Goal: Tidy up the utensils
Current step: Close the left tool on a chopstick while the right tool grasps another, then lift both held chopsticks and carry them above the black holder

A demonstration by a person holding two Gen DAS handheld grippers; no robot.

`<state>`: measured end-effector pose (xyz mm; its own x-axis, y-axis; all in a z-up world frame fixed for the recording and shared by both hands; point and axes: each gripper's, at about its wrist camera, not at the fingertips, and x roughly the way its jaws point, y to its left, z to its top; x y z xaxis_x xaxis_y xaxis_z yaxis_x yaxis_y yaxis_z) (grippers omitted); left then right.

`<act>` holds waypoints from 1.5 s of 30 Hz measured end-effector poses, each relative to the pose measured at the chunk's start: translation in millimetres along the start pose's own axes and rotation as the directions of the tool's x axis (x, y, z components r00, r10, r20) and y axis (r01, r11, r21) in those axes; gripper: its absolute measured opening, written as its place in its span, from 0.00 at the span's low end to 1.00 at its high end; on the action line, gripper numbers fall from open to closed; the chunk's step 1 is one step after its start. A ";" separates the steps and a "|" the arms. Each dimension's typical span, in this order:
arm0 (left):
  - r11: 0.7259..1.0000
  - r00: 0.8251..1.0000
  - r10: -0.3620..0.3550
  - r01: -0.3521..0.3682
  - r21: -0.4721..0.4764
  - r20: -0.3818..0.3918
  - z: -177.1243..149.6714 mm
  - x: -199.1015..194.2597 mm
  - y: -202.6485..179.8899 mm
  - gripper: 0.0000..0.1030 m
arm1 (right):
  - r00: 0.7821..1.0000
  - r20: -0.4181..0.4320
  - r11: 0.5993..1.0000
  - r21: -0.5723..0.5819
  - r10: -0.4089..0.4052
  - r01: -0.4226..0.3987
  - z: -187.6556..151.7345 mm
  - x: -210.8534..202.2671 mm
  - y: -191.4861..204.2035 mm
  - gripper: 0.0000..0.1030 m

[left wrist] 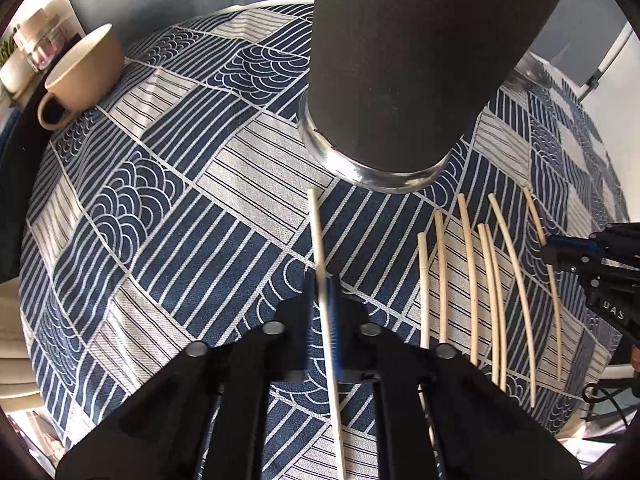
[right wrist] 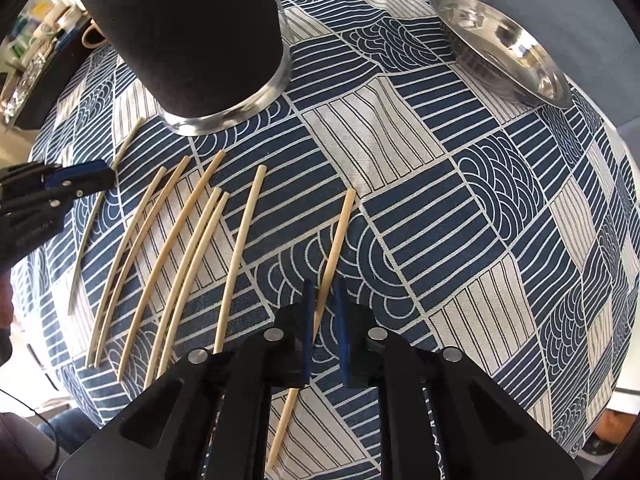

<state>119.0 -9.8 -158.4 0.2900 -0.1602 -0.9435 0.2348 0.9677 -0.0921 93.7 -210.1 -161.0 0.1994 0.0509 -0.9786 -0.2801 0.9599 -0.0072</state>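
Observation:
A tall dark holder cup (left wrist: 404, 64) with a shiny metal base stands on the patterned cloth; it also shows in the right wrist view (right wrist: 188, 36). My left gripper (left wrist: 322, 300) is shut on a pale chopstick (left wrist: 320, 236) that points toward the cup. Several more chopsticks (left wrist: 492, 280) lie side by side on the cloth to its right. My right gripper (right wrist: 325, 304) is open, its blue pads on either side of another chopstick (right wrist: 336, 240) lying on the cloth. The left gripper shows in the right wrist view (right wrist: 80, 178), the right gripper in the left wrist view (left wrist: 576, 256).
A beige mug (left wrist: 84, 68) stands at the far left of the round table. A steel bowl (right wrist: 508, 48) sits at the far right. The blue and white cloth (left wrist: 180, 200) covers the table. Shelves with jars stand behind the mug.

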 end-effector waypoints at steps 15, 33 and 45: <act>1.000 0.999 0.031 -0.031 0.005 -0.030 -13.6 -5.6 -1.1 0.05 | 0.996 0.045 0.995 0.062 0.075 -0.077 -6.2 -26.2 -35.5 0.04; 0.997 0.992 0.048 -0.039 -0.072 0.120 -1.7 -70.6 14.3 0.05 | 0.955 0.241 0.985 -0.055 0.175 -0.166 13.9 -122.8 9.7 0.04; 0.995 0.974 0.071 -0.055 -0.080 0.215 4.1 -109.1 12.0 0.05 | 0.937 0.313 0.987 -0.089 0.157 -0.136 22.3 -149.4 19.0 0.04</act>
<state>94.0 18.5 -55.3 0.4990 -0.1290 -0.8570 0.1434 0.9875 -0.0651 79.5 -193.3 -10.4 0.4371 0.2846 -0.8532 -0.3867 0.9159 0.1074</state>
